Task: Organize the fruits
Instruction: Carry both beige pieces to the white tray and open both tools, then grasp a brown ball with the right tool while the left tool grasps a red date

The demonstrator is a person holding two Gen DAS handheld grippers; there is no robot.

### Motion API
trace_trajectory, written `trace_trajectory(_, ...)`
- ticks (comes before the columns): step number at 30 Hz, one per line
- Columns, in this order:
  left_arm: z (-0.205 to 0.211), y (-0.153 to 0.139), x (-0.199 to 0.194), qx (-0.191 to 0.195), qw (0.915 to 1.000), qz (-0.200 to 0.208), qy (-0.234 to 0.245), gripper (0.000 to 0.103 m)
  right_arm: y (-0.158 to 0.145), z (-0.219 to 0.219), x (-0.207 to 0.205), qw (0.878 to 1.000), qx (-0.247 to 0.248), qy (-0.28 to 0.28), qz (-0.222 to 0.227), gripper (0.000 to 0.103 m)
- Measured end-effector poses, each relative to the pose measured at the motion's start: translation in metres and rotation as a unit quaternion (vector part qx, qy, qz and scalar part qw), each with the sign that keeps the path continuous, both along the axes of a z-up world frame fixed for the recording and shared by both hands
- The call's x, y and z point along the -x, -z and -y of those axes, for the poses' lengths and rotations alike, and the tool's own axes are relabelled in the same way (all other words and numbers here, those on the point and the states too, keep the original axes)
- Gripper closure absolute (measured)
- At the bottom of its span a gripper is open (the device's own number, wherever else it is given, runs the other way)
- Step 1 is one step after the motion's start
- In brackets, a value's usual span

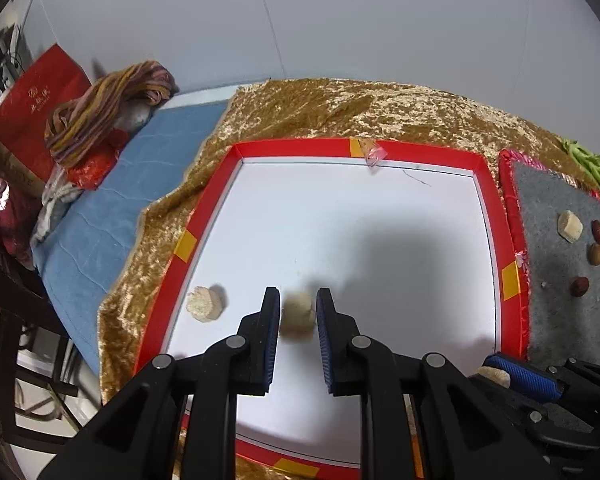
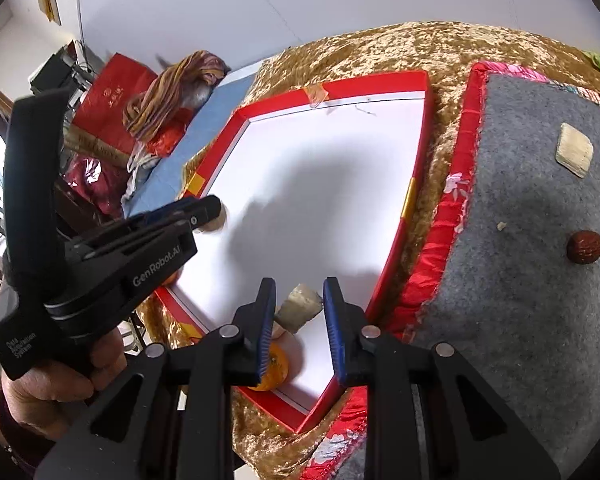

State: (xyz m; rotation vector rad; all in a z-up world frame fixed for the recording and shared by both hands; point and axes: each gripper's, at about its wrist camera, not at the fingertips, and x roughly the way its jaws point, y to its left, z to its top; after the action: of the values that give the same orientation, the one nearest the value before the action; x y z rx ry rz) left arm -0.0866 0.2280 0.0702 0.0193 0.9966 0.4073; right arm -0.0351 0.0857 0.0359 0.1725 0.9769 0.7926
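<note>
Grippers, two, hand-held, black with blue pads.

Left gripper (image 1: pixel 298 312): jaws parted over the near part of the tray; a blurred tan chunk (image 1: pixel 298 316) sits between the pads, slight gaps at both sides; contact cannot be told. A hand (image 2: pixel 60 376) grips its handle in the right wrist view.

Right gripper (image 2: pixel 300 308): jaws parted wide above the tray's near right corner, holding nothing. A pale piece (image 2: pixel 300 307) lies on the tray floor between and just beyond its tips; an orange (image 2: pixel 274 368) lies nearer, partly behind the left pad.

Tray (image 1: pixel 488 184): white floor, low red walls with yellow tape patches. One more pale piece (image 1: pixel 204 304) rests near the left wall. Middle and far floor open; a shadow crosses it.

Mat (image 1: pixel 548 200), grey felt, red-trimmed, just right of the tray across a strip of gold cloth (image 1: pixel 340 108). On it, well apart: pale pieces (image 1: pixel 570 226), red dates (image 1: pixel 580 286), a brown nut (image 1: pixel 596 254).

Far left: blue cloth (image 1: pixel 140 176), striped bundle (image 1: pixel 100 108), red bag (image 1: pixel 32 108), white wall behind.
</note>
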Motion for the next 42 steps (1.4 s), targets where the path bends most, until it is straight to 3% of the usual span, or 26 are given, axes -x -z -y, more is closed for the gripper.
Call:
trace_trajectory(4,0.004,-0.005,0.0,-0.017,0.9998,0.009,0.004,0.084,-0.004,0.007,0.0,1.0,-0.012,0.004,0.001,0.063)
trace_trajectory(11,0.017,-0.012,-0.001,-0.035,0.9989,0.028,0.014,0.083,-0.014,0.034,-0.003,0.999,-0.029,0.033,0.011,0.063)
trace_trajectory(22,0.067,-0.013,-0.016,-0.032,0.9975,0.038,0.051,0.081,-0.03,0.096,-0.007,0.995,-0.046,0.086,0.014,0.063)
trace_trajectory(28,0.107,-0.009,-0.027,-0.014,0.9943,0.034,0.101,0.071,-0.043,0.159,-0.012,0.988,-0.06,0.141,0.018,0.063)
trace_trajectory(31,0.13,-0.004,-0.03,0.0,0.9898,0.028,0.14,0.069,-0.047,0.201,-0.017,0.98,-0.07,0.187,0.013,0.063)
trace_trajectory(34,0.152,-0.001,-0.032,0.032,0.9823,0.023,0.183,0.06,-0.046,0.241,-0.022,0.97,-0.078,0.231,-0.002,0.063)
trace_trajectory(42,0.216,0.007,-0.028,0.109,0.9481,0.023,0.298,0.058,-0.022,0.303,-0.039,0.949,-0.046,0.305,-0.056,0.063)
